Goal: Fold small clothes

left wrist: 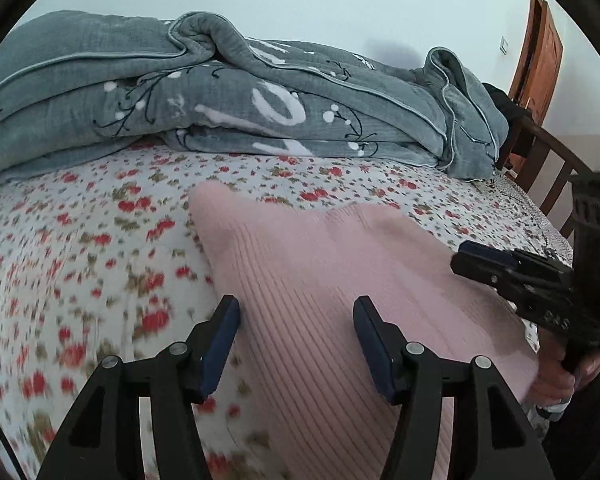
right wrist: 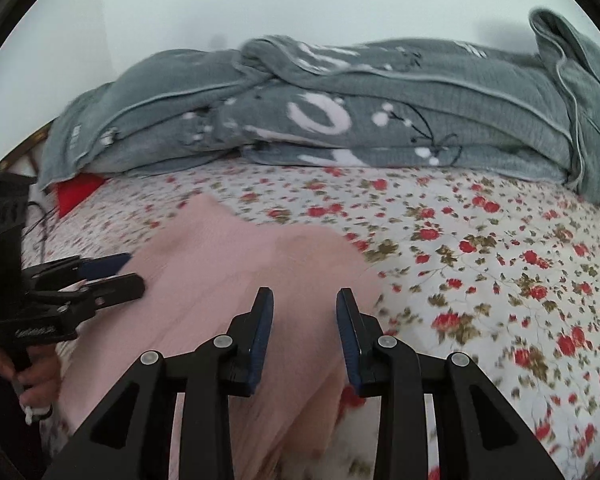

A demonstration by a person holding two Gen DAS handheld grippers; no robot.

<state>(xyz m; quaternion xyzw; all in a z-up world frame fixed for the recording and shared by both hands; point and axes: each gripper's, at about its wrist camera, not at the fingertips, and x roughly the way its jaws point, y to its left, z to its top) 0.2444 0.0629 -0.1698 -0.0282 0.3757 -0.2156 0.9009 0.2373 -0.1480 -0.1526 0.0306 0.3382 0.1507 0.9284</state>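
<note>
Floral bedsheet [left wrist: 100, 216], grey quilt [left wrist: 260, 92] heaped at 12 o'clock | pink ribbed garment [left wrist: 320, 264] lies spread before us, likely for folding | our left gripper [left wrist: 296, 320] gapes over its left edge | right gripper [right wrist: 304, 312] parted too, holding nothing

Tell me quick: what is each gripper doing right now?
Left gripper: open, holding nothing, over the pink garment.
Right gripper: open, holding nothing, over the same garment.
</note>
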